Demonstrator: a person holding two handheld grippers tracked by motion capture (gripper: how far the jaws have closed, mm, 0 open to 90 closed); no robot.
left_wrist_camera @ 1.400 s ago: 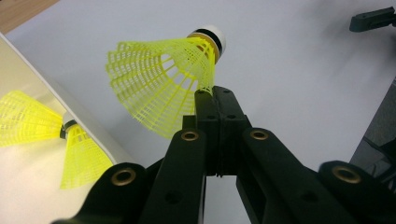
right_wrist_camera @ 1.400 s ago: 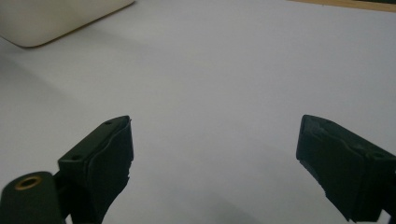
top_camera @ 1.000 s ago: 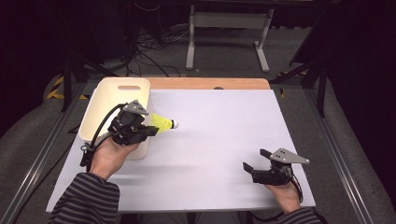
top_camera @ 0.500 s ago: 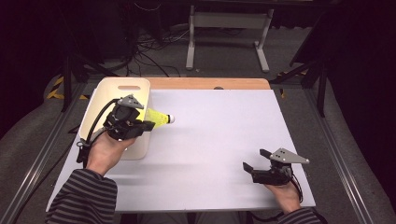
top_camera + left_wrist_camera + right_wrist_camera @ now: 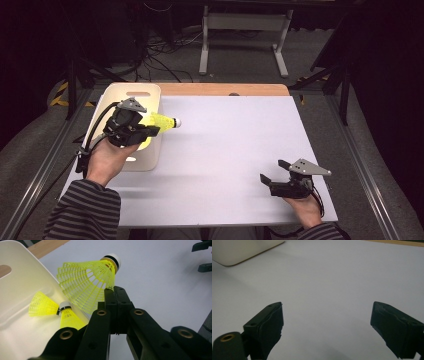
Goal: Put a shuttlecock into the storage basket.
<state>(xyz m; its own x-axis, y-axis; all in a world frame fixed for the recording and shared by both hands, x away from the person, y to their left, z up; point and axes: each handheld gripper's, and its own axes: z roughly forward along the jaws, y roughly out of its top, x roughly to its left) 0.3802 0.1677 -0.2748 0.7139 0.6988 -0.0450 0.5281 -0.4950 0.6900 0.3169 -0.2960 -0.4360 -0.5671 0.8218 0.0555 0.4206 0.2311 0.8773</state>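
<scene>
My sleeves are dark with thin grey stripes. Each tool is matt black: the left tool has brass-ringed holes along its two thick jaws, a grey three-cornered plate on top and a black cable trailing off. The right tool wears the same grey plate, with blocky black pads

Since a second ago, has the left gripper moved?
Yes. The left gripper, holding the yellow shuttlecock, has shifted slightly left, over the cream bin.
</scene>
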